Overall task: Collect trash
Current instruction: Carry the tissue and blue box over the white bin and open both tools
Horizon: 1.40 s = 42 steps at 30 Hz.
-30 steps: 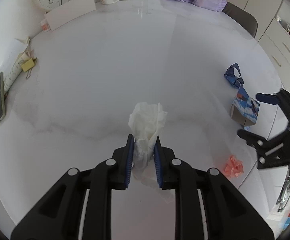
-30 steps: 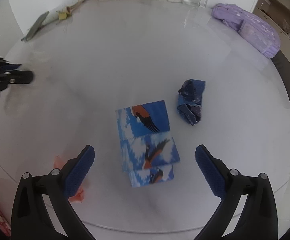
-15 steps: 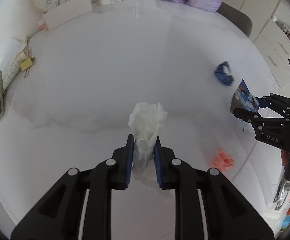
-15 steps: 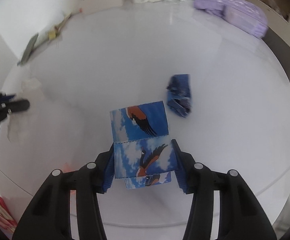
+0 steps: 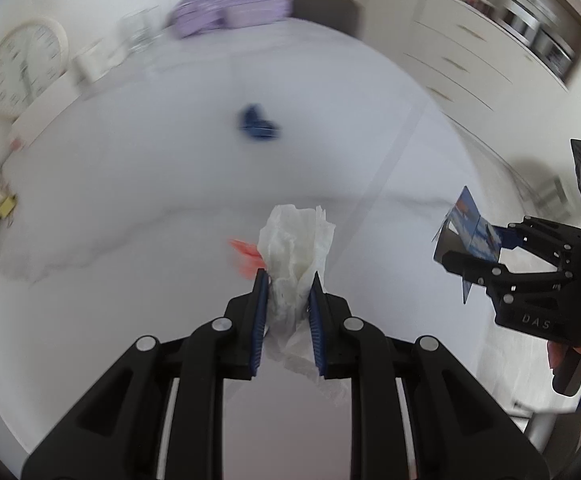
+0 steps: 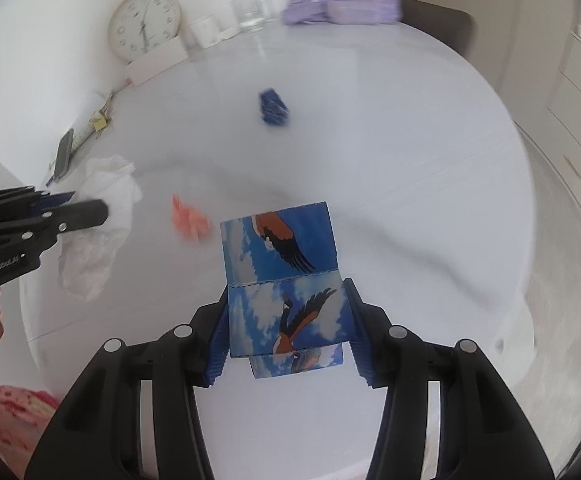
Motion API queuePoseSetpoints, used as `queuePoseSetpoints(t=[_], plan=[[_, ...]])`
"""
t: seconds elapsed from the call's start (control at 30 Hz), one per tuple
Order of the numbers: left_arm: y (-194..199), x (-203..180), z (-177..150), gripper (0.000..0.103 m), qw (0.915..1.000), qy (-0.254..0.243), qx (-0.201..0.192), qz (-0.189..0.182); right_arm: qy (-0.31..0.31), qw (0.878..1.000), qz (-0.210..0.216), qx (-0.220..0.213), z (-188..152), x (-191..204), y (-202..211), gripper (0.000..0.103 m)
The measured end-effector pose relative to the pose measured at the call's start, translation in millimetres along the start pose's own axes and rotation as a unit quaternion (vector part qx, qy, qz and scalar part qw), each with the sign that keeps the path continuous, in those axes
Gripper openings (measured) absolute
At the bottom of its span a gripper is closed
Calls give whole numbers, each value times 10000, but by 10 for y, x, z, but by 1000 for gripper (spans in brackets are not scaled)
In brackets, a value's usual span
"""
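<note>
Done — white tissue [image 5: 296, 248] was clamped in the left gripper [image 5: 288, 296], bird box [image 6: 286, 280] in the right gripper [image 6: 286, 332] | Left — blue wrapper [image 6: 273, 108] and pink scrap [image 6: 188, 220] were seen ahead of both, on the table [image 6: 410, 160].

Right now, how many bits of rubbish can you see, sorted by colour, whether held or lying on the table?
White: 1, the crumpled tissue pinched in the left gripper.
Blue with birds: 1, the printed carton clamped in the right gripper.
Dark blue: 1, the crumpled wrapper on the table.
Orange-pink: 1, the paper scrap on the table.
Total: 4.
</note>
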<state>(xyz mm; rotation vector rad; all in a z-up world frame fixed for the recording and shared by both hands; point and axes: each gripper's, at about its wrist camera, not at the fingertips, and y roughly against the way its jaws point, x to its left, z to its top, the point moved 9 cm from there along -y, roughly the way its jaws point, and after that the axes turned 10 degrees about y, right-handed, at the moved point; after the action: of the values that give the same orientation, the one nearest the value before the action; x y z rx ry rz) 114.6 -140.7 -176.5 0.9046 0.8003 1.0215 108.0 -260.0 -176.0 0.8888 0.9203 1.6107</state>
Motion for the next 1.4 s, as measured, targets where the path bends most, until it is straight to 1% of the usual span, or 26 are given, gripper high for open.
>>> queuePoseSetpoints(t=[0.03, 0.13, 0.23, 0.33, 0.47, 0.6, 0.7, 0.8, 0.87, 0.97, 1.0, 1.03, 1.07, 1.1, 1.17, 1.27, 1.3, 1.4], plan=[[37, -147, -81, 19, 9999, -152, 12, -78, -86, 10000, -7, -19, -105, -25, 71, 51], [125, -547, -316, 19, 9982, -532, 84, -276, -515, 9985, -162, -48, -609, -145, 386, 51], [173, -917, -580, 19, 9949, -851, 202, -493, -905, 9955, -264, -74, -1049, -243, 607, 51], [223, -1218, -797, 19, 9913, -1120, 273, -628, -1194, 9921, -382, -63, -1414, -319, 758, 51], [320, -1518, -1039, 19, 9864, -1448, 264, -734, -1446, 9884, -463, -82, -1738, -362, 906, 51], [350, -1617, -1183, 19, 9847, -1548, 285, -745, -1544, 9866, -520, -73, -1976, -381, 972, 51], [358, -1607, -1253, 19, 9851, -1535, 311, -709, -1523, 9865, -597, 23, -2141, -380, 930, 51], [355, -1540, -1275, 19, 9863, -1471, 330, -672, -1525, 9866, -566, 160, -2274, -377, 769, 51], [351, -1493, -1295, 19, 9872, -1416, 365, -640, -1503, 9868, -533, 282, -2387, -366, 576, 51], [359, -1407, -1334, 19, 9884, -1356, 378, -562, -1387, 9866, -583, 630, -2607, -345, 213, 52], [356, -1375, -1353, 19, 9888, -1347, 384, -519, -1379, 9863, -550, 717, -2672, -334, 114, 54], [353, -1350, -1370, 19, 9891, -1338, 393, -476, -1382, 9859, -496, 799, -2729, -317, 34, 63], [346, -1330, -1392, 19, 9891, -1340, 418, -447, -1376, 9848, -495, 935, -2804, -307, -82, 68], [343, -1325, -1406, 19, 9890, -1346, 435, -429, -1358, 9839, -577, 1004, -2858, -311, -144, 74], [336, -1318, -1438, 19, 9884, -1393, 466, -387, -1365, 9819, -645, 1141, -2949, -302, -237, 80], [345, -1353, -1466, 19, 9870, -1486, 478, -376, -1623, 9780, -688, 1114, -3000, -344, -191, 93], [345, -1373, -1468, 19, 9865, -1515, 486, -382, -1709, 9767, -724, 1081, -3002, -369, -156, 100], [333, -1460, -1488, 19, 9838, -1668, 512, -419, -1880, 9731, -912, 972, -2992, -467, -5, 100]])
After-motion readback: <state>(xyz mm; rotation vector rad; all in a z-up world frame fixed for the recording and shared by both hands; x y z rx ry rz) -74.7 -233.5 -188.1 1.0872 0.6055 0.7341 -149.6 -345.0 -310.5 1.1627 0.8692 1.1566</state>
